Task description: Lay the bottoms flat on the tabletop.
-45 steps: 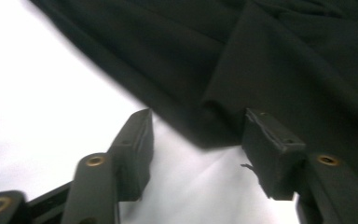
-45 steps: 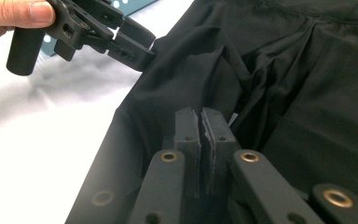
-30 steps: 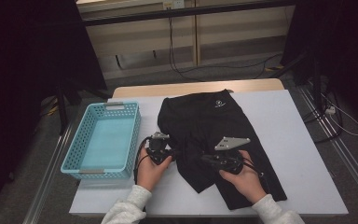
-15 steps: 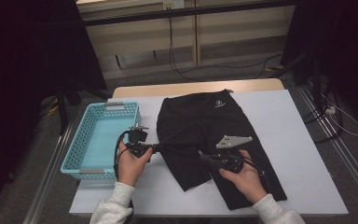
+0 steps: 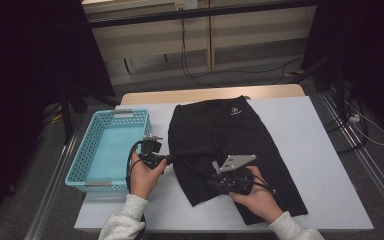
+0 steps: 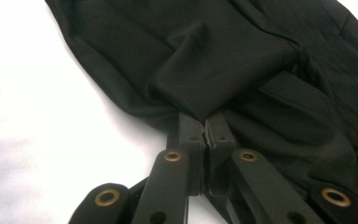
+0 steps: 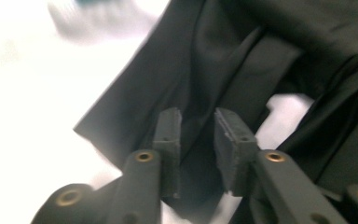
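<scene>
While the left gripper (image 6: 206, 133) is pinching a fold of the shorts (image 5: 230, 135), the right gripper (image 7: 198, 135) is hovering just above them, its jaws just opening, cloth between them.

place: lab | cues: dark curtains (image 5: 30, 75), loose floor cables (image 5: 200, 75), white table (image 5: 320, 150)

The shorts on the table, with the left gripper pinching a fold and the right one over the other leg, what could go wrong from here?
1. The left gripper is shut on a thin fold of the shorts; pulling hard might let the cloth slip out.
2. The right gripper has just been opening, its pads apart over the cloth, so that side is likely loose and the shorts could drag or bunch.
3. The basket sits close beside the left hand; a sideways pull could knock it.
</scene>
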